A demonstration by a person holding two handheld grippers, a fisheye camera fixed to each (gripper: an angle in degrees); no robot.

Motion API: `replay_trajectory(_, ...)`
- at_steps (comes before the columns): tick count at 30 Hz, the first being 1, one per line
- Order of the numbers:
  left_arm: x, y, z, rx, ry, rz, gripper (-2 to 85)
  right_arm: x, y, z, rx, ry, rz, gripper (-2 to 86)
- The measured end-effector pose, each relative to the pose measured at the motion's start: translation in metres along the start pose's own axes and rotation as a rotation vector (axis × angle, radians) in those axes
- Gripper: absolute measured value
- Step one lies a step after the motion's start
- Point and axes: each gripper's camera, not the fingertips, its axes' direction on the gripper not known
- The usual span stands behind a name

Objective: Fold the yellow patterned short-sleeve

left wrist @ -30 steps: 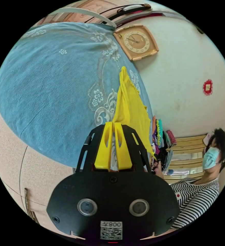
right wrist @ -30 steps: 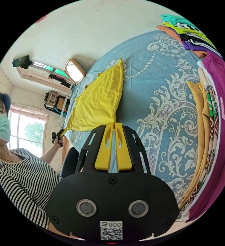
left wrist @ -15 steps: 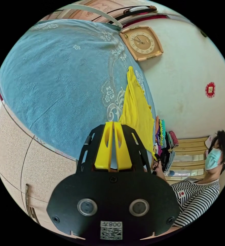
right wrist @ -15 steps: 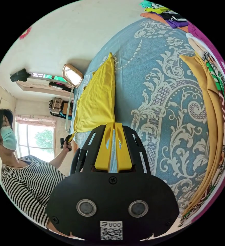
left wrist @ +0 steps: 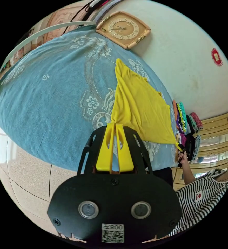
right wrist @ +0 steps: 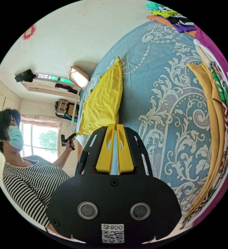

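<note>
Left hand-held gripper (left wrist: 115, 125): yellow jaws pressed together, clenched on a corner of the yellow shirt (left wrist: 140, 106). Right hand-held gripper (right wrist: 115, 126): jaws likewise closed, pinching another corner of the shirt (right wrist: 103, 101). In the left gripper view the right one (left wrist: 180, 148) shows small at the shirt's far corner; in the right gripper view the left one (right wrist: 71, 137) shows at the opposite corner, in the person's hand.

Shirt is stretched betw. the two, flat over the bed (left wrist: 49, 98), its far end resting on the cover near the wall. Plain smooth knit, roughly triangular as held.

Bed cover: blue, soft towel-like weave w/ pale floral scrollwork. Stack of folded clothes (right wrist: 218, 109) at the bed's edge, mixed colours. Square tan clock (left wrist: 123, 28) leans against the white wall (left wrist: 186, 52). Speckled tile floor (left wrist: 23, 171). Window (right wrist: 45, 145) behind the person in a striped top (right wrist: 28, 184).
</note>
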Motion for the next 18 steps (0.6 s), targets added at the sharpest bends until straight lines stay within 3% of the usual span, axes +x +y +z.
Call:
replay_trajectory(3,0.008,0.003,-0.010,0.058,0.033,-0.020,0.7,0.000,-0.006,-0.001,-0.021,0.029,-0.011,0.6)
replay_trajectory(7,0.012,0.008,0.017,-0.041,0.051,-0.080,0.6,0.014,-0.009,0.010,-0.055,0.033,0.040,0.7)
replay_trajectory(14,0.056,0.020,0.011,0.054,0.103,-0.138,0.8,0.021,-0.008,0.002,-0.016,-0.027,0.065,0.9)
replay_trajectory(18,0.105,0.027,0.014,0.069,0.203,-0.071,2.0,0.022,-0.003,-0.009,0.045,0.010,0.092,1.2)
